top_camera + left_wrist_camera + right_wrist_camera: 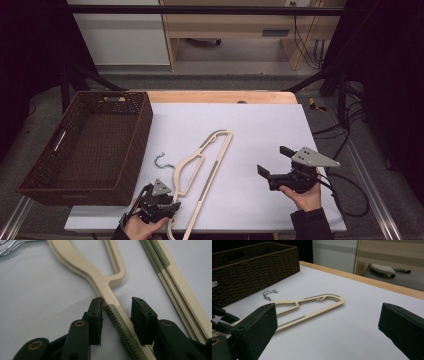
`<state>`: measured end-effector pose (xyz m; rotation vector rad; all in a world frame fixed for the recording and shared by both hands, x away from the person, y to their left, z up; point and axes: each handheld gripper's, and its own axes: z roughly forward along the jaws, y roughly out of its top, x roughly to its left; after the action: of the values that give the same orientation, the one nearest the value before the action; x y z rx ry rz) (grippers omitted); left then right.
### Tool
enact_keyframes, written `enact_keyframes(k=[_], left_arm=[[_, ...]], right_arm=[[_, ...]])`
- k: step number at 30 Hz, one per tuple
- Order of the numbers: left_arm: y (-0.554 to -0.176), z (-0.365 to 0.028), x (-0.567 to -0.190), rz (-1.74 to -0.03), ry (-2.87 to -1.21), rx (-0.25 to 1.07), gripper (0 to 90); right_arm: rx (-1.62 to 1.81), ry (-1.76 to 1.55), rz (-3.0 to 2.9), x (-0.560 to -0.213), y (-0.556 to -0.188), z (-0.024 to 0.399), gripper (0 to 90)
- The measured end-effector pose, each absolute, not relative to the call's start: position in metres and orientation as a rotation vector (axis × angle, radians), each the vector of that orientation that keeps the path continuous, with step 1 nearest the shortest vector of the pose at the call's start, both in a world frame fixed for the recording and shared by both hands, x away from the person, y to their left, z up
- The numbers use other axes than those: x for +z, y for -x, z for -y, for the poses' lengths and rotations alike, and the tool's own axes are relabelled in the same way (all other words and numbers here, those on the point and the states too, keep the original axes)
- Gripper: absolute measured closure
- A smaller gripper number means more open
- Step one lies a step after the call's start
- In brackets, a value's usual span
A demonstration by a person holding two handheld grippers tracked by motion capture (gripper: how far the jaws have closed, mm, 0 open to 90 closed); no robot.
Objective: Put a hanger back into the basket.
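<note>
The hanger (202, 167) is a flat cream piece of stacked, matching outlines, with a twisted wire hook (161, 161) and ribbed grey-green grip strips on its arm and bottom bar. It lies flat on the white sheet (260, 125) near the front edge of the table (220, 96), just right of the basket (90, 145).

The left gripper (117, 305) straddles one hanger arm where the ribbed strip begins. Its jaws stand narrow: the left pad sits at the arm's edge, while a gap remains on the right side.

The right gripper (276, 161) hangs well apart to the right, jaws wide with nothing between them.

The basket is rectangular, dark brown woven wicker with slot handles. The table edge shows as pale wood beyond the sheet.
</note>
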<state>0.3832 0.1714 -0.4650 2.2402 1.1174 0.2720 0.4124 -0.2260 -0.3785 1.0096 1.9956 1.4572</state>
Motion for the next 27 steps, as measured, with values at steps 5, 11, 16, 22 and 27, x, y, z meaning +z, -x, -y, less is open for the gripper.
enact_keyframes(k=[5,11,16,22,27], left_arm=[[-0.385,-0.173,-0.464,-1.149,-2.229,0.263,65.9],[-0.389,-0.175,-0.463,-1.165,-2.218,0.244,68.6],[-0.392,-0.180,-0.461,-1.175,-2.205,0.263,72.8],[-0.390,-0.182,-0.456,-1.155,-2.184,0.281,79.0],[-0.389,-0.184,-0.452,-1.126,-2.166,0.303,79.3]], right_arm=[[1.446,-1.001,-2.009,-0.380,-0.414,0.225,2.3],[1.446,-1.004,-2.015,-0.380,-0.414,0.224,2.3],[1.440,-1.000,-2.023,-0.381,-0.415,0.223,2.3],[1.433,-0.996,-2.034,-0.383,-0.416,0.222,2.3],[1.442,-0.993,-2.042,-0.383,-0.416,0.221,3.4]])
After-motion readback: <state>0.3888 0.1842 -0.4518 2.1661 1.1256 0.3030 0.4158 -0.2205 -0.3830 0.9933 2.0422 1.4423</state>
